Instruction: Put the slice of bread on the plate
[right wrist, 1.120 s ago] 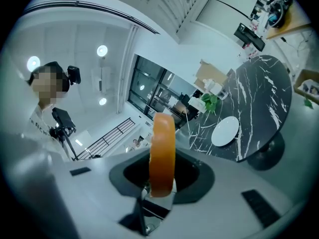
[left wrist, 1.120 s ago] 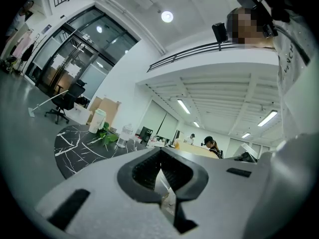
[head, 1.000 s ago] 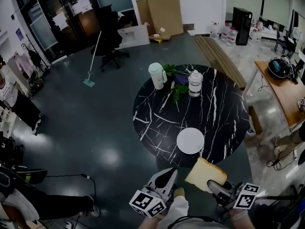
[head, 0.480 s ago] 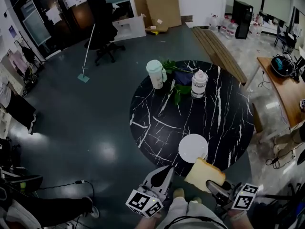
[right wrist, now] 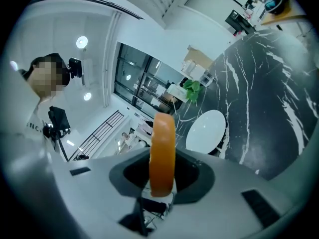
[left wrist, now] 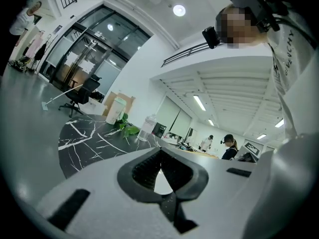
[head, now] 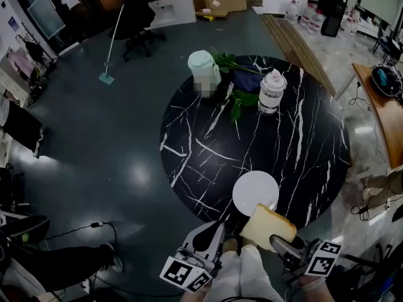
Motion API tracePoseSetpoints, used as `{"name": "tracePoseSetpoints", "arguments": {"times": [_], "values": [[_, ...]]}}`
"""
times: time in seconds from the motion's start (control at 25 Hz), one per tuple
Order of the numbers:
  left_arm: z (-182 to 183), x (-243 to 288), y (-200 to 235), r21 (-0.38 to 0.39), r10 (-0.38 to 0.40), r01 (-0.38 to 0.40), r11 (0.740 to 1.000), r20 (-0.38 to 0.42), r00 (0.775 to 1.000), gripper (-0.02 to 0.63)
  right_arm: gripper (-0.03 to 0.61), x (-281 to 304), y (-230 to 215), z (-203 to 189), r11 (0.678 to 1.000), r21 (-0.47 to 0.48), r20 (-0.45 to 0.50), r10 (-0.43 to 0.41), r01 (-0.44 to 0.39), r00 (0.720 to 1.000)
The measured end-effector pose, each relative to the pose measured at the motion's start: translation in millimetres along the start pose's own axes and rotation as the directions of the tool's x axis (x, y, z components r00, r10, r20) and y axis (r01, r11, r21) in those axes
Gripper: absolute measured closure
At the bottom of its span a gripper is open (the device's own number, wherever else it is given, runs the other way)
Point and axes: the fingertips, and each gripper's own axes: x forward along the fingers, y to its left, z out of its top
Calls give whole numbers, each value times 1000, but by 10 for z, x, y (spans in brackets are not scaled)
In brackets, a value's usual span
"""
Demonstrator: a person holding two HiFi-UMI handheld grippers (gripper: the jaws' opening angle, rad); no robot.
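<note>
Bread slice (head: 267,226) nearer plate (head: 255,190), between right claw (right wrist: 162,179)

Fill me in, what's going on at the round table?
A person works with a handheld gripper in each hand. The right gripper is clamped on a slice of bread, held on edge in the air at the near side of the white plate on the black marble table. The bread is not yet on the plate. The left gripper is shut and empty.
</note>
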Motion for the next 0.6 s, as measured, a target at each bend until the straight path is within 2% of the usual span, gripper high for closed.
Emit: {"name": "tracePoseSetpoints", "arguments": {"times": [0.2,0.6], "values": [[-127,43,110,10,38,-38,999,-11,999,606,486,181,-226,2,999,31,-23,13,-12,1000],[-287,71,261,-7,82,-82,997,1,997,606,486,565,-537,209,995,89,-2,41,-41,999]]}}
